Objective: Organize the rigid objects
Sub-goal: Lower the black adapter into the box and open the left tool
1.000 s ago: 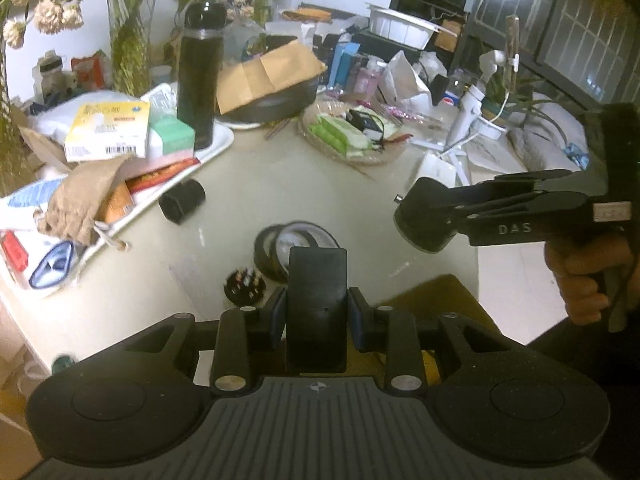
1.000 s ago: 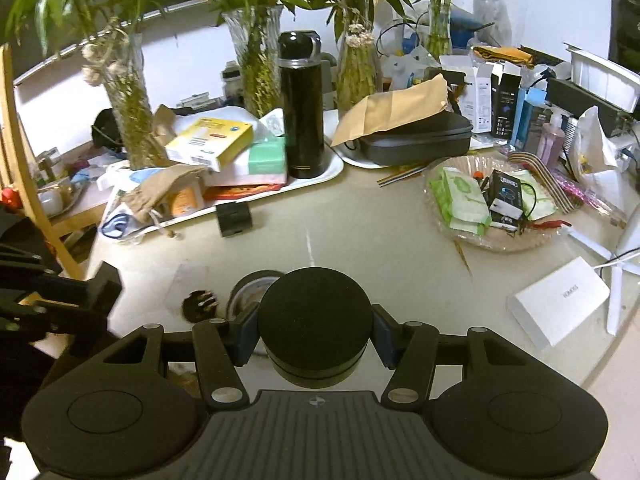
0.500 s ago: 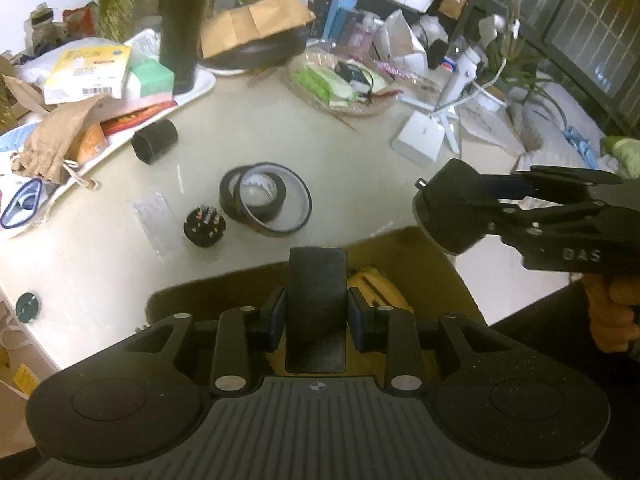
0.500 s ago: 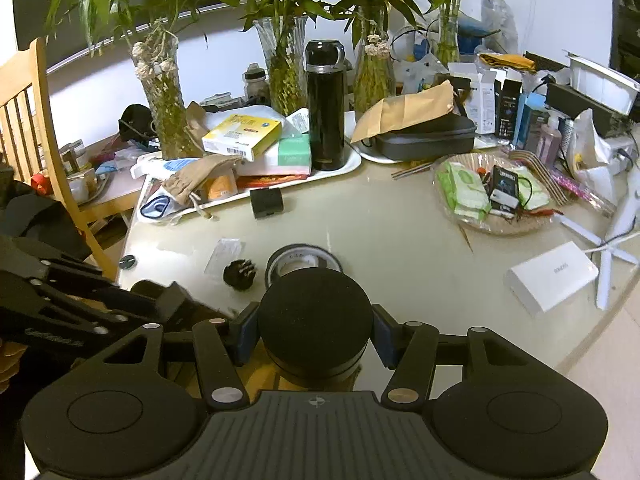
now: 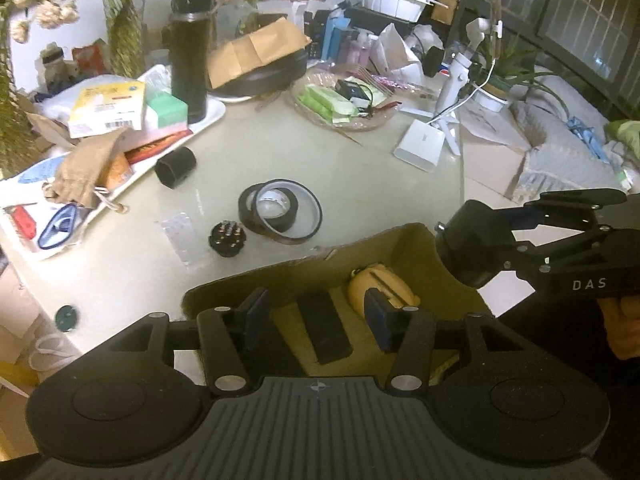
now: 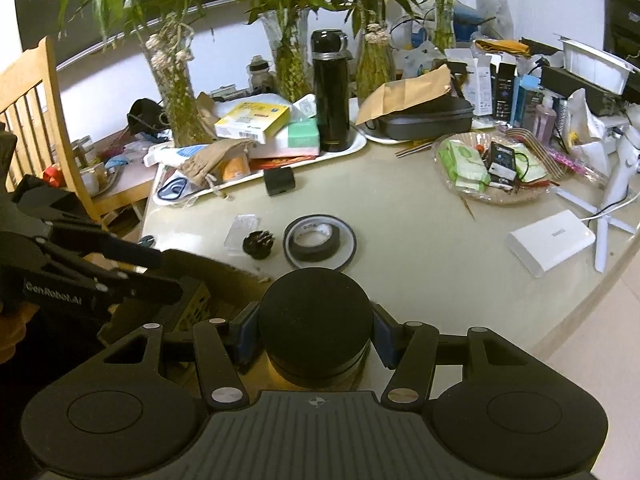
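So, left gripper (image 5: 316, 320): jaws have just been opening, sitting spread over the cardboard box (image 5: 416, 248), nothing pinched
black bar (image 5: 325, 328): lying in the box beside a yellow thing (image 5: 380, 280)
right gripper (image 6: 314, 330): pinching the round black puck (image 6: 314, 312)
around: tape rolls (image 5: 276, 212), black plug (image 5: 227, 238), small black cup (image 5: 176, 167) sitting on the table (image 5: 360, 176)
hidden: box floor is getting blocked by the fingers

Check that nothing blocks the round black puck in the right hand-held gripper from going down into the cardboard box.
Nothing visible does. The right hand-held gripper holds the round black puck at the open cardboard box. Inside lie only a flat black block and a yellow item.
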Tool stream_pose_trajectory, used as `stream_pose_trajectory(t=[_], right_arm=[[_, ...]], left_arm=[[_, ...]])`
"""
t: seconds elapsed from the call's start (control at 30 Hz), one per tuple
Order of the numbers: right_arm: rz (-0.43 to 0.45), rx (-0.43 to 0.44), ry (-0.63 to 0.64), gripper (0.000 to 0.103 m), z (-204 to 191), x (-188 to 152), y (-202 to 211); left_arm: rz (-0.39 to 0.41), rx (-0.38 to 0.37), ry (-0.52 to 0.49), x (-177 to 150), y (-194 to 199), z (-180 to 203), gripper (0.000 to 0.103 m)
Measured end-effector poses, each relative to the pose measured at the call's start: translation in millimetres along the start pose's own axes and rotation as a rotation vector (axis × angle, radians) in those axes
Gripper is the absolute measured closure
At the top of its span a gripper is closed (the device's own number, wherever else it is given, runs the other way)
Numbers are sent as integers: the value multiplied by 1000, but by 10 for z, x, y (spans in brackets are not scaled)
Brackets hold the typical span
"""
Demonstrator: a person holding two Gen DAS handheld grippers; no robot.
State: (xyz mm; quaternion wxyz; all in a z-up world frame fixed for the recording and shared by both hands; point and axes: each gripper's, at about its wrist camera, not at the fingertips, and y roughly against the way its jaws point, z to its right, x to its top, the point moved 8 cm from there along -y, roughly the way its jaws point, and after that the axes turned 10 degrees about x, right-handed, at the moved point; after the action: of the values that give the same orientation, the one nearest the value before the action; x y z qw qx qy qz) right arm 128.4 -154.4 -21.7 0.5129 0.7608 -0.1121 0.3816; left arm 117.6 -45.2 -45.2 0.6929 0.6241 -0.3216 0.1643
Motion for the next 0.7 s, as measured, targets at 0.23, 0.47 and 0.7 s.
stream_pose_trajectory(t=[0.23, 0.47, 0.7], right_arm=[[-34, 21, 11, 43, -163, -91, -45], [-67, 56, 2, 43, -323, -161, -184], [-96, 85, 9, 43, -498, -179, -348]], left_arm=[[27, 35, 4, -106, 175, -151, 52], [59, 66, 27, -212, 292, -308, 52], [70, 81, 32, -283, 315, -348, 52]])
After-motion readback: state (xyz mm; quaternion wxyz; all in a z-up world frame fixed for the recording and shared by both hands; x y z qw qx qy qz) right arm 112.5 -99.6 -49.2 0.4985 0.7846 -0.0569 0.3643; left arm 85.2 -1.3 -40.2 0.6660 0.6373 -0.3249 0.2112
